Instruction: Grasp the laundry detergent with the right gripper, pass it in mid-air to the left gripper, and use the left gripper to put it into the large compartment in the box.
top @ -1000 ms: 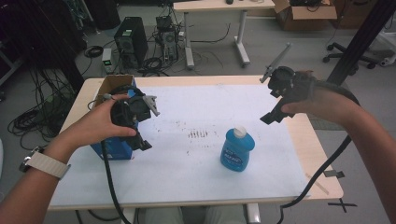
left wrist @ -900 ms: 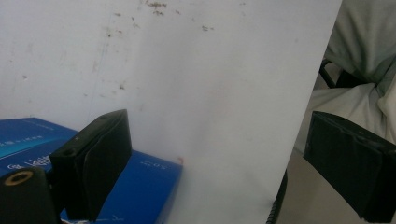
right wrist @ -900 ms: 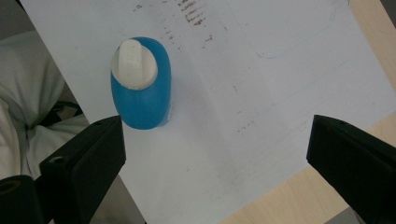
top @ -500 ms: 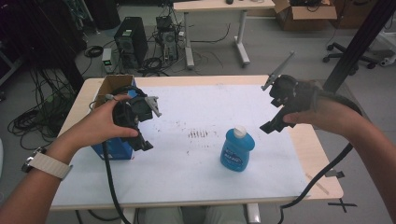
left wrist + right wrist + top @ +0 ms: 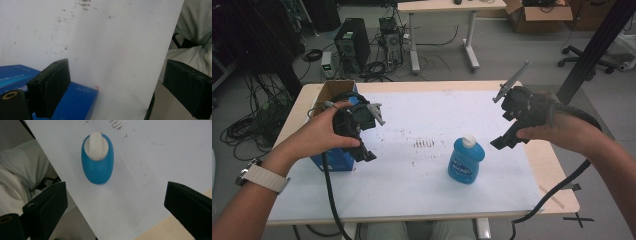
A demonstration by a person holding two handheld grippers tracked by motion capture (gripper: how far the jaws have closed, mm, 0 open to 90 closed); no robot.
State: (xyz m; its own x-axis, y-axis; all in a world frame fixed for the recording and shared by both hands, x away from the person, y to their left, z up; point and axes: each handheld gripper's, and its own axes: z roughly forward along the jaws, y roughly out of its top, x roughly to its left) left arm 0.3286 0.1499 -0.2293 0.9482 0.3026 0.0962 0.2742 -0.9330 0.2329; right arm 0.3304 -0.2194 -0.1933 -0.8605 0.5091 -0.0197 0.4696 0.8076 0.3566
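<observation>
**Both grippers above the table, nothing picked up yet**

The work looks to be at its very beginning. The blue bottle (image 5: pixel 466 161) with the white cap stands upright on the white sheet (image 5: pixel 422 170) of the table, toward the right of the middle, and nothing touches it. The right gripper (image 5: pixel 507 140) hangs in the air just to the right of the bottle, its jaws spread wide and empty. The left gripper (image 5: pixel 364 152) is held over the left side, beside the blue box (image 5: pixel 337 159), also with its jaws wide apart and holding nothing. I judge that reaching, closing and lifting are all left to do.

The right gripper view looks down on the bottle (image 5: pixel 97 160) from above and shows the white cap (image 5: pixel 95 146) between the open jaws, a little to the left. The left gripper view shows a corner of the box (image 5: pixel 75 100) by one jaw and the table's front edge, with the person's clothing beyond it.
</observation>
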